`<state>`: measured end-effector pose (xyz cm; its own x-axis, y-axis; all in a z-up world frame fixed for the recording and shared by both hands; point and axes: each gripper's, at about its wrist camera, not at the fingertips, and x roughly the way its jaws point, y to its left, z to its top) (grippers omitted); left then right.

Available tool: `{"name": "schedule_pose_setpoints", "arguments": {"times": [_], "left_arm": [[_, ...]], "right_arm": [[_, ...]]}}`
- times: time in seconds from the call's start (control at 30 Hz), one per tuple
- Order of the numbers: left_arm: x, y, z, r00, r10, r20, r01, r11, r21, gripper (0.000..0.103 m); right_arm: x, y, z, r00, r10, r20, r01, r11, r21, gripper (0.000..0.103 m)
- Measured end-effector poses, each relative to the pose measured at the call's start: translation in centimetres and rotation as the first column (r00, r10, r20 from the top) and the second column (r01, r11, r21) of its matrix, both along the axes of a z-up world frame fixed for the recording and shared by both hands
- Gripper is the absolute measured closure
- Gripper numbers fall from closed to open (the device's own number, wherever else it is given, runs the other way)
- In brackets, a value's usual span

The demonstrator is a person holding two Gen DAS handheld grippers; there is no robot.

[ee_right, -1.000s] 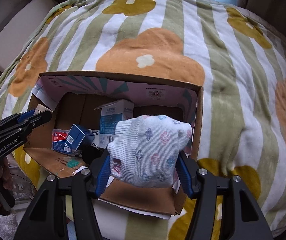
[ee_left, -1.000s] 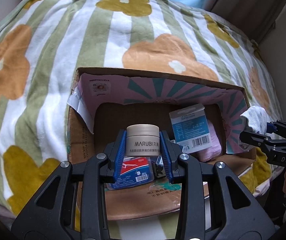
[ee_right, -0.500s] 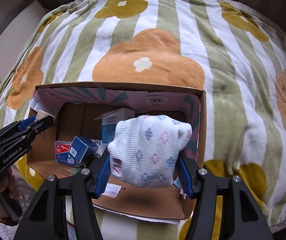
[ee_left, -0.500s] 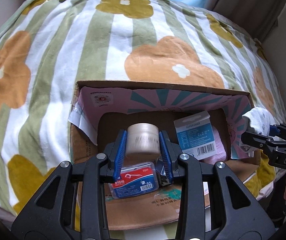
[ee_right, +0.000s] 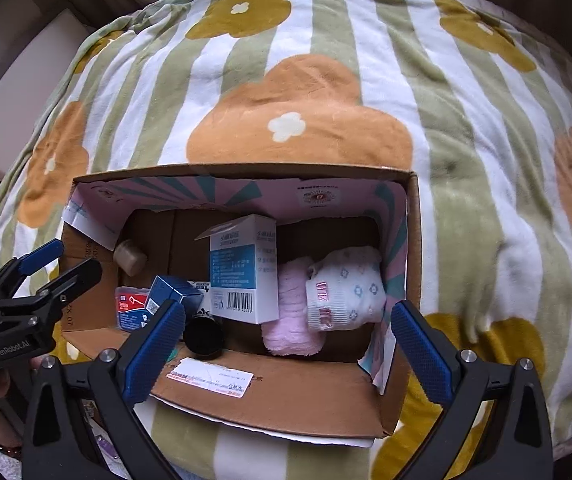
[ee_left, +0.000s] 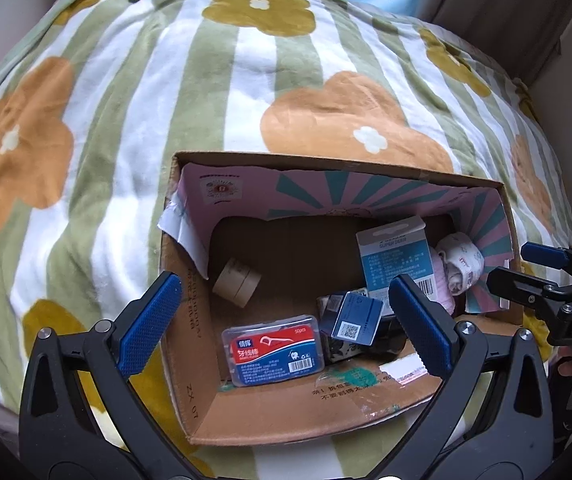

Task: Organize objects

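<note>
A cardboard box (ee_left: 193,344) (ee_right: 277,404) lies open on a flowered blanket. Inside, a beige cream jar (ee_left: 237,282) (ee_right: 130,259) lies on its side at the left. A white patterned sock roll (ee_right: 346,288) (ee_left: 462,266) rests at the right on a pink cloth (ee_right: 292,308). My left gripper (ee_left: 286,320) is open and empty above the box's near left. My right gripper (ee_right: 286,344) is open and empty above the near right. A white-blue carton (ee_right: 245,268) (ee_left: 396,258) stands in the middle.
A floss-pick case (ee_left: 273,350), a small dark blue box (ee_left: 356,320) (ee_right: 171,292) and a black round lid (ee_right: 203,336) lie near the box's front. The striped flower blanket (ee_left: 165,100) surrounds the box. A shipping label (ee_right: 209,378) sits on the front flap.
Both grippers opened. The cream jar dropped from the left gripper into the box's left side. The sock roll dropped from the right gripper into the box's right side.
</note>
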<state>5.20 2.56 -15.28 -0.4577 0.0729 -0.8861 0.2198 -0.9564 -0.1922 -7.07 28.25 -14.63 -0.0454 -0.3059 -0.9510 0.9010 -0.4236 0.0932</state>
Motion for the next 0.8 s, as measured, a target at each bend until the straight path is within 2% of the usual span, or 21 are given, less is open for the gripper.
{"name": "schedule_pose_setpoints", "arguments": {"times": [0.13, 0.33, 0.57, 0.8], "left_arm": [[0.1, -0.2, 0.4, 1.0, -0.002, 0.004, 0.002, 1.0, -0.004, 0.0], [-0.3, -0.2, 3.1, 1.0, -0.007, -0.008, 0.007, 1.0, -0.007, 0.0], [-1.0, -0.6, 9.7, 0.996, 0.013, -0.083, -0.016, 0.999, -0.042, 0.0], [-2.5, -1.3, 14.4, 0.991, 0.015, -0.132, -0.026, 0.996, -0.08, 0.0]], "right_arm": [[0.3, -0.3, 0.3, 1.0, -0.005, -0.021, 0.005, 1.0, -0.003, 0.001], [0.2, -0.7, 2.0, 0.998, -0.047, -0.033, 0.046, 0.999, -0.019, 0.0], [0.2, -1.1, 7.0, 0.992, -0.098, -0.083, 0.092, 0.994, -0.065, 0.0], [-0.4, -1.9, 11.4, 0.986, -0.124, -0.111, 0.111, 0.987, -0.12, 0.0]]}}
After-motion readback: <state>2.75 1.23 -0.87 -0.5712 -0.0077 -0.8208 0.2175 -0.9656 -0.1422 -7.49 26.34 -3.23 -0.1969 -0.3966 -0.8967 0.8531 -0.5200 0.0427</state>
